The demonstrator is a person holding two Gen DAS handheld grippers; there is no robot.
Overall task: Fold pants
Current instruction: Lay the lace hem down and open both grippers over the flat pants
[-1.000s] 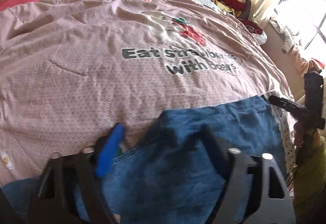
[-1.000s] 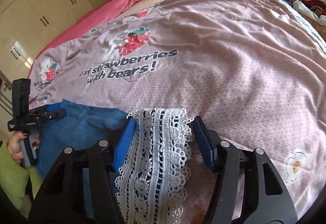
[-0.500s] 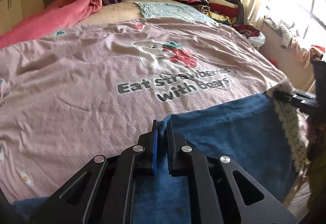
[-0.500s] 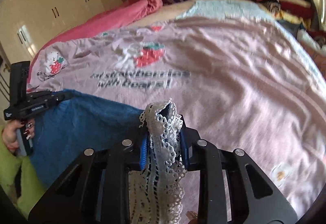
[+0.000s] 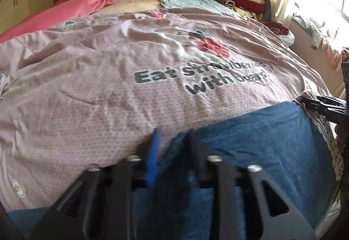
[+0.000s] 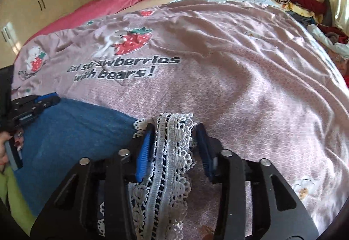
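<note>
Lying across the near edge of the pink bedspread [image 5: 109,78], the blue pants [image 5: 261,144] are spread flat, white lace trim [image 6: 168,152] on their right end. Both tools straddle an end, apparently releasing it. The left gripper [image 5: 172,148] is opening; blue cloth sits between its parted jaws, unpressed. The right gripper [image 6: 174,144] is opening too, lace loose between its pads.

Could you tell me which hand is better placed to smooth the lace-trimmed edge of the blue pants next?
Right. The right claw straddles the lace trim, jaws opening; the left claw, also opening, sits at the pants' plain far edge.
</note>
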